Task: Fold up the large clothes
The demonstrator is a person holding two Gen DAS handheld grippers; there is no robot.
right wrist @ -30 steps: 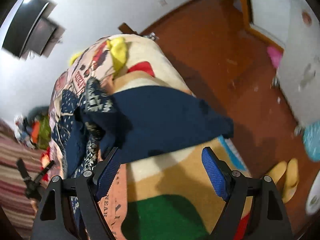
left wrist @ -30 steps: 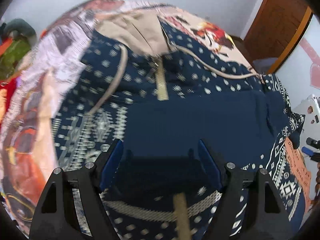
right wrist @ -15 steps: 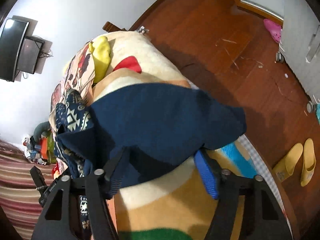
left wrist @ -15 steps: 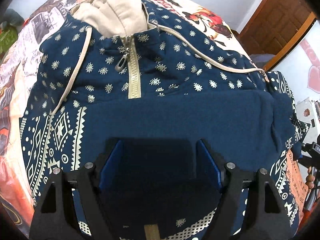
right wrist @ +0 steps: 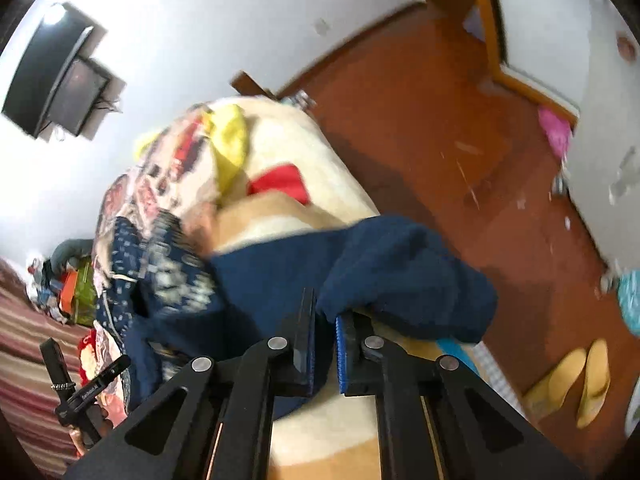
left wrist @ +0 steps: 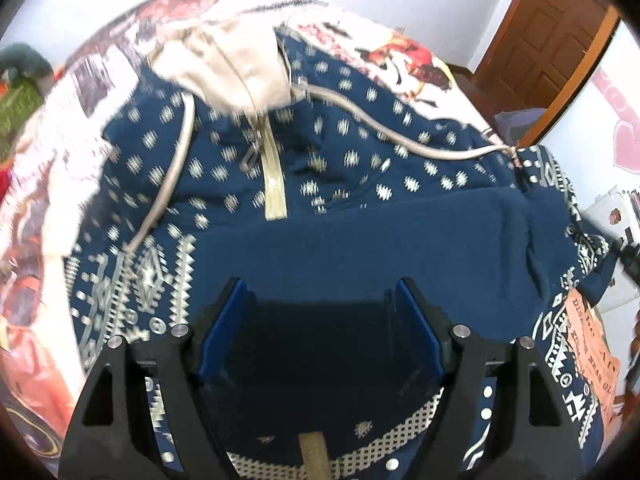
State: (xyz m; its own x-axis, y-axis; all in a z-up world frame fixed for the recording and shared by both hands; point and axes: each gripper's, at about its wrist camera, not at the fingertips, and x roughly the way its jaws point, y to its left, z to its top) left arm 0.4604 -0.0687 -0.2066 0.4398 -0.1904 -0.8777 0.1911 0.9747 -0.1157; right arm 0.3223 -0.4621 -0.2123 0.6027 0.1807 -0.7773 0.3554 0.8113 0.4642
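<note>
A navy hooded jacket (left wrist: 352,168) with cream patterns, a beige hood and a beige zip lies on the bed. A plain navy band of it (left wrist: 360,248), a sleeve or folded-over part, is laid across its front. My left gripper (left wrist: 320,304) is open just above this band, with nothing between its blue pads. In the right wrist view, my right gripper (right wrist: 325,316) is shut on the navy fabric (right wrist: 408,276) at the bed's edge, and the cloth bunches over its fingers.
The bed is covered by a printed blanket (left wrist: 80,92) and a cream and tan blanket (right wrist: 304,152). Beyond the bed edge is a wooden floor (right wrist: 440,128) with yellow slippers (right wrist: 580,380). A wooden door (left wrist: 552,28) stands at the back right. Piled clothes (right wrist: 76,280) lie far left.
My right gripper has closed on the navy fabric it was open around and has lifted it. My left gripper has stayed open and has drawn back a little over the jacket.
</note>
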